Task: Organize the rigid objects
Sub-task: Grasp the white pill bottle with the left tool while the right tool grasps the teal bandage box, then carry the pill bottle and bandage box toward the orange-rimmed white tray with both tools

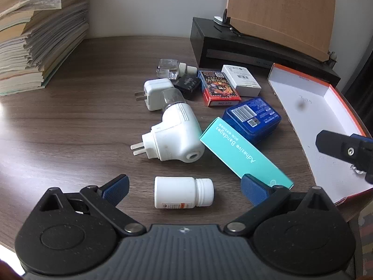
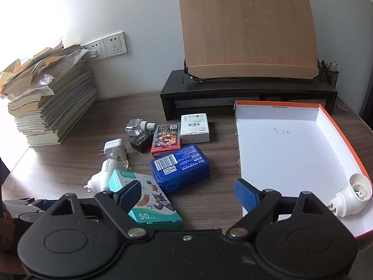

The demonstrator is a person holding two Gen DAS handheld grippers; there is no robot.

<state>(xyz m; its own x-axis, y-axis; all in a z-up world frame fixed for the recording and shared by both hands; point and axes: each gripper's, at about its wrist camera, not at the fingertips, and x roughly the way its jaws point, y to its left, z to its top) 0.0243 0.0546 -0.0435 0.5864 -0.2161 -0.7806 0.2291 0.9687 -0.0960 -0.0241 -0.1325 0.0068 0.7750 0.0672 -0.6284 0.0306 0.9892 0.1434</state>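
Both the left gripper (image 1: 184, 191) and right gripper (image 2: 187, 192) gape, holding nothing. Beside the orange-rimmed box (image 2: 279, 154), marked "325", lies a teal carton (image 1: 244, 154) reading "Adhesive Bandages"; a white bottle (image 1: 183, 192) lies between the left jaws.

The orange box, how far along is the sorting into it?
Just started. One white plug-in device already lies in the orange box. Both grippers are open and empty; the left gripper frames the white pill bottle. The bandage box, blue case and other items remain on the desk.
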